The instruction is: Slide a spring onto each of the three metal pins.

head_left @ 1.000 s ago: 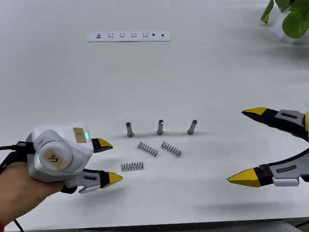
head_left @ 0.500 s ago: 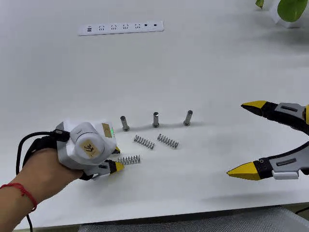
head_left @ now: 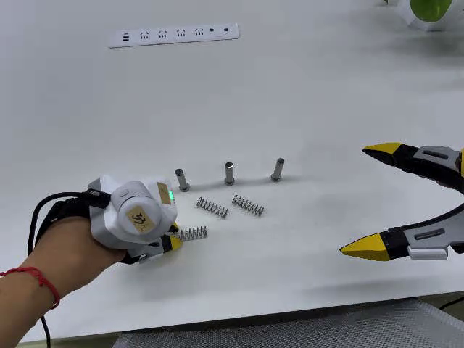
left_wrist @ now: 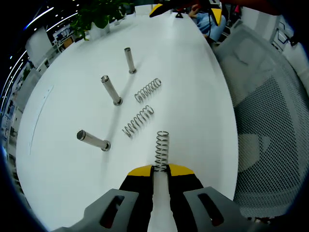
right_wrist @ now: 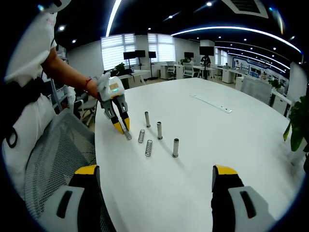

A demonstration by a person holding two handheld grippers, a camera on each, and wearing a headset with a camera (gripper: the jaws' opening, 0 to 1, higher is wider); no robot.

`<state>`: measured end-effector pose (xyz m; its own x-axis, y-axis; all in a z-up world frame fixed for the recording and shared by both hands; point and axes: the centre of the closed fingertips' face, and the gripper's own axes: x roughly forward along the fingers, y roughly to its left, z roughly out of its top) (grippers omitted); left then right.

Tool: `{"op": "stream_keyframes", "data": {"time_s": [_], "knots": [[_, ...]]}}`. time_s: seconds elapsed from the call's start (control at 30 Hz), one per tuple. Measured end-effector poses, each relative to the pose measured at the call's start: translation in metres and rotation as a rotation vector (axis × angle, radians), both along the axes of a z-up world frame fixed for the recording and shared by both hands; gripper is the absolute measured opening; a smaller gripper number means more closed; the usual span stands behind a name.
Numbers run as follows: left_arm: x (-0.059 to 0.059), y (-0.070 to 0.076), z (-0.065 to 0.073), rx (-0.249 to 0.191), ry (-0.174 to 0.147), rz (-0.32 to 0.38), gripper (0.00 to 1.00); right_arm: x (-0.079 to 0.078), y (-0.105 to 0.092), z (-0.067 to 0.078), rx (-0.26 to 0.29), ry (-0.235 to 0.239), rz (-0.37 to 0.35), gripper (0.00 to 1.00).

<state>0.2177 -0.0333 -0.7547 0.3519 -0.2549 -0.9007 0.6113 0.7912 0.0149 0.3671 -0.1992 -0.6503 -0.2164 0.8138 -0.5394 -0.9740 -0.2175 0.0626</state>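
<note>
Clearly the left gripper [left_wrist: 161, 169] has its jaws drawn almost together, pinching the near end of the nearest spring [left_wrist: 161, 147], which stretches out ahead of the tips and seems to lie on the white table [head_left: 304, 94]. The right gripper [head_left: 355, 199] hangs well off to the right with its jaws spread wide and nothing between them.

The hold looks thin, just the last coils, so the likeliest trouble is the spring swinging, drooping or flicking free once it is lifted. A hard squeeze could also crush those coils. The free end has to meet a pin top squarely, and a sagging spring would catch on the rim instead of sliding down.

The three pins, left pin [head_left: 181, 179], middle pin [head_left: 229, 172] and right pin [head_left: 278, 169], stand upright in a row, all bare. They appear to rest loose on small flared bases, so a sideways nudge from the spring or a jaw could probably topple one.

Two loose springs [head_left: 212, 207] [head_left: 248, 205] lie between the held spring and the pins, right across a direct path. A low sweep would drag or roll them, so the carry wants height.

A power strip [head_left: 174, 34] lies far back and a plant [head_left: 431, 9] sits at the far corner, both well clear, with a mesh chair [left_wrist: 270, 121] beyond the table edge
</note>
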Motion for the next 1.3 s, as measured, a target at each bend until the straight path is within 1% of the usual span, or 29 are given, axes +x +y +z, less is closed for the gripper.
{"op": "stream_keyframes", "data": {"time_s": [0.17, 0.43, 0.57, 0.77, 0.97, 1.07, 1.2, 1.3], "knots": [[0.001, -0.001, 0.000, -0.005, -0.004, -0.005, 0.11, 0.000, 0.000, -0.001, -0.003, 0.001, -0.005, 0.97], [0.000, -0.001, 0.000, -0.013, -0.010, 0.006, 0.10, -0.001, 0.000, -0.002, -0.003, 0.003, -0.004, 0.96], [0.000, -0.003, 0.001, -0.029, -0.014, 0.016, 0.10, -0.002, 0.001, -0.002, -0.005, 0.002, -0.002, 0.96], [-0.001, -0.004, 0.003, -0.038, -0.020, 0.024, 0.10, -0.003, 0.001, -0.004, -0.011, 0.004, 0.003, 0.96], [-0.003, -0.008, 0.010, -0.054, -0.036, 0.029, 0.10, -0.008, 0.005, -0.002, -0.012, 0.002, 0.012, 0.95], [-0.003, -0.012, 0.017, -0.079, -0.057, 0.036, 0.10, -0.012, 0.008, 0.001, -0.009, 0.002, 0.019, 0.95], [-0.002, -0.015, 0.027, -0.107, -0.088, 0.056, 0.10, -0.012, 0.011, 0.005, -0.007, -0.002, 0.026, 0.94], [0.001, -0.020, 0.040, -0.145, -0.131, 0.074, 0.10, -0.014, 0.015, 0.011, 0.002, 0.001, 0.037, 0.93]]}}
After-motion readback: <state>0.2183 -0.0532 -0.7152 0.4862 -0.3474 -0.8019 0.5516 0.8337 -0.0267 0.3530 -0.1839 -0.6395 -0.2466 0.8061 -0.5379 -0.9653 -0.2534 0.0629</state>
